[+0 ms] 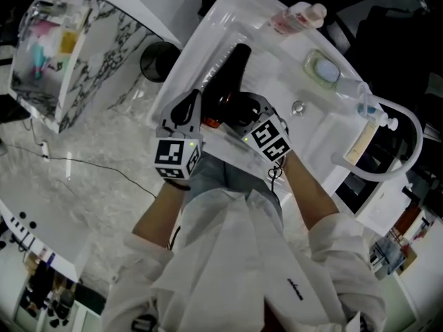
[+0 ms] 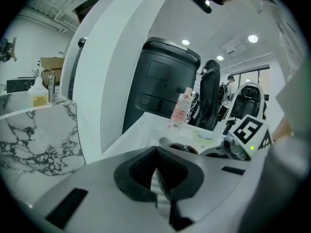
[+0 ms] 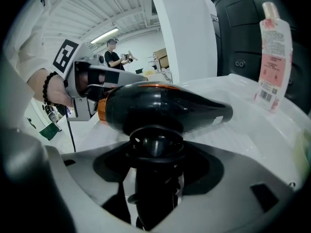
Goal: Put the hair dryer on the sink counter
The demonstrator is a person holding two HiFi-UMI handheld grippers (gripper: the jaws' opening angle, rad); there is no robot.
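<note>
A black hair dryer (image 1: 232,71) with an orange ring lies lengthwise over the white sink counter (image 1: 228,9), nozzle toward the far end. My right gripper (image 1: 239,111) is shut on its handle. In the right gripper view the dryer's body (image 3: 165,108) sits across the top of the jaws and the handle fills the gap of the right gripper (image 3: 155,152). I cannot tell whether the dryer rests on the counter. My left gripper (image 1: 191,106) hangs just left of the dryer at the counter's near edge. The left gripper (image 2: 156,153) has its pads together with nothing held.
A pink bottle (image 1: 299,16) stands at the counter's far end. A green soap dish (image 1: 324,68) and a pump bottle (image 1: 370,108) sit to the right. A black round bin (image 1: 158,59) and a marble-patterned shelf unit (image 1: 66,61) stand on the floor to the left.
</note>
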